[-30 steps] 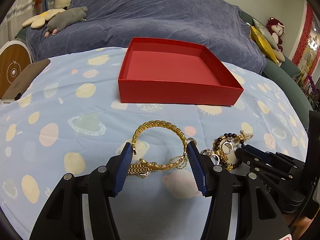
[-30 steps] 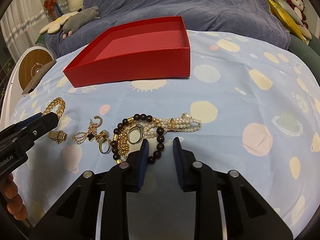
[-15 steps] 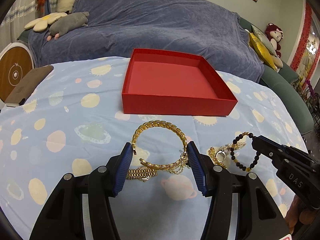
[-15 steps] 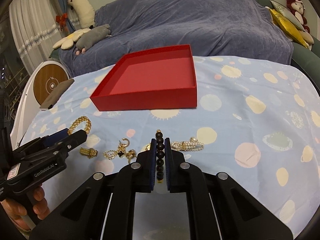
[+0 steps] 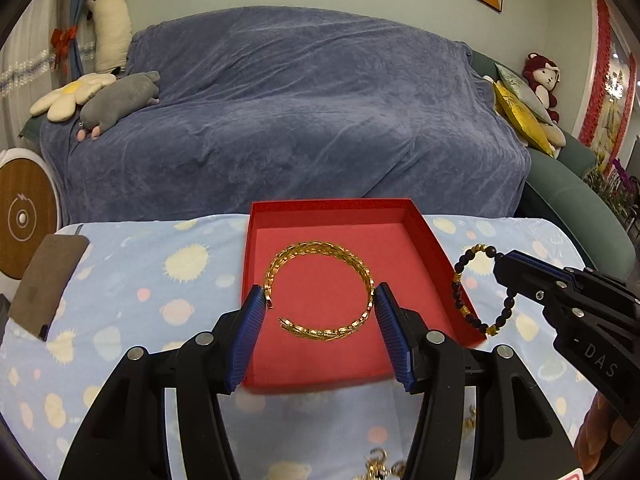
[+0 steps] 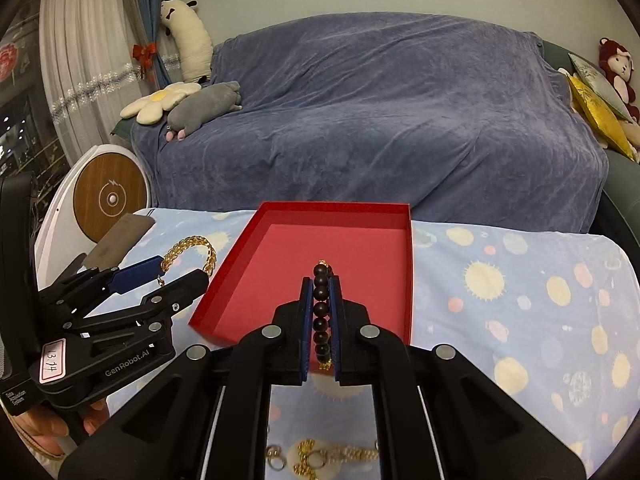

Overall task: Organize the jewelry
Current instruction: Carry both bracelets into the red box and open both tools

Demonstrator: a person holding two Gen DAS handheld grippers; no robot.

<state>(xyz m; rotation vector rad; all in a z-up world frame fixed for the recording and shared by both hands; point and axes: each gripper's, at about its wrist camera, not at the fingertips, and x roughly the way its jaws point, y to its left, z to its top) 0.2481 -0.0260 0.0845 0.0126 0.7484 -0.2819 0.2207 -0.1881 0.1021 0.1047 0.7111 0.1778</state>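
The left gripper (image 5: 320, 312) grasps a gold bangle (image 5: 320, 290) across its width, the ring lying roughly flat with its open gap toward seven o'clock, raised over the red box (image 5: 424, 232). At three o'clock, the right gripper (image 6: 320, 312) is clenched on a dark beaded bracelet (image 6: 321, 308), its beads lined up from six to twelve o'clock. It seems to hang at the box's right wall. More gold jewelry (image 6: 320, 458) lies on the dotted blue cloth (image 6: 520, 280) at six o'clock.
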